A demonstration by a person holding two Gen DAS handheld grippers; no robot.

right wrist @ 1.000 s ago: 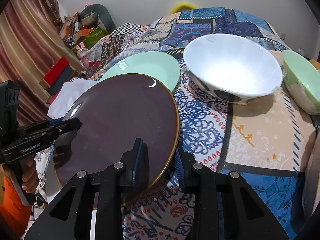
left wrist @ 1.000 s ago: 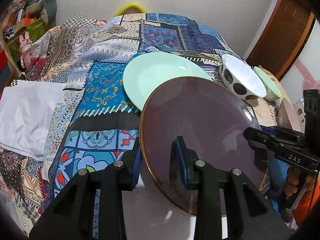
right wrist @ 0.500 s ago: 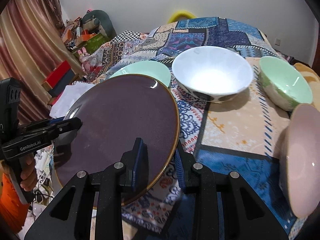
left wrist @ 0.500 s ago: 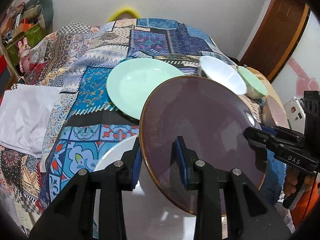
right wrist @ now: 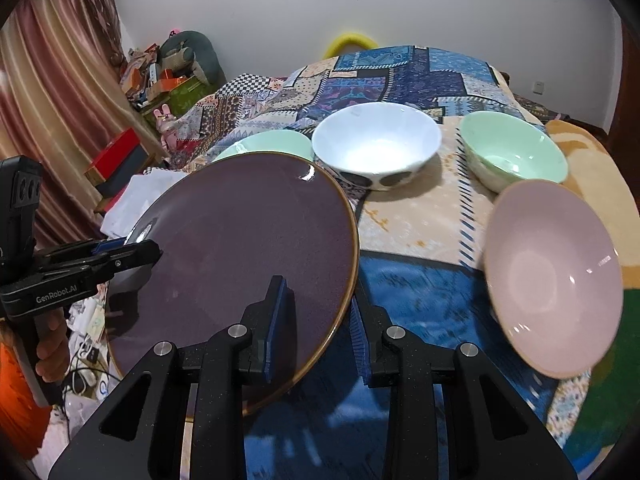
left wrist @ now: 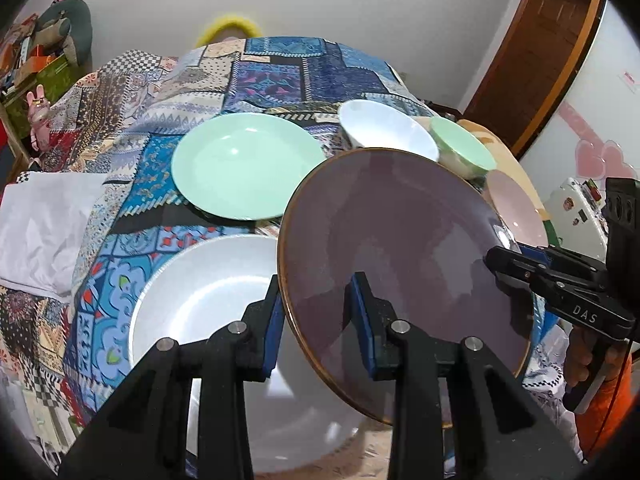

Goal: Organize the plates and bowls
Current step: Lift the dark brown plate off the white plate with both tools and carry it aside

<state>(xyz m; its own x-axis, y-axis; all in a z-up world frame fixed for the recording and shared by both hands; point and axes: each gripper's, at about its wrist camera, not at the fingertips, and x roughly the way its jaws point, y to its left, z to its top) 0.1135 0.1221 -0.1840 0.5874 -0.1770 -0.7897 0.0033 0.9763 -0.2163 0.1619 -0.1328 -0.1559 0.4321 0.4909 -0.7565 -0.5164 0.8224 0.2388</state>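
Note:
Both grippers hold one dark purple plate with a gold rim, tilted and lifted above the bed. My left gripper is shut on its near-left rim. My right gripper is shut on the opposite rim and shows at the right of the left wrist view. Below lies a white plate. Farther back rest a mint green plate, a white bowl, a green bowl and a pink bowl.
A patchwork bedspread covers the surface. A white cloth lies at its left edge. Toys and boxes pile by a curtain at the left; a wooden door stands at the right. A person's hand grips the left handle.
Both grippers have drawn back and risen with the purple plate. The white plate has come into view beneath it, and the pink bowl has appeared at the right.

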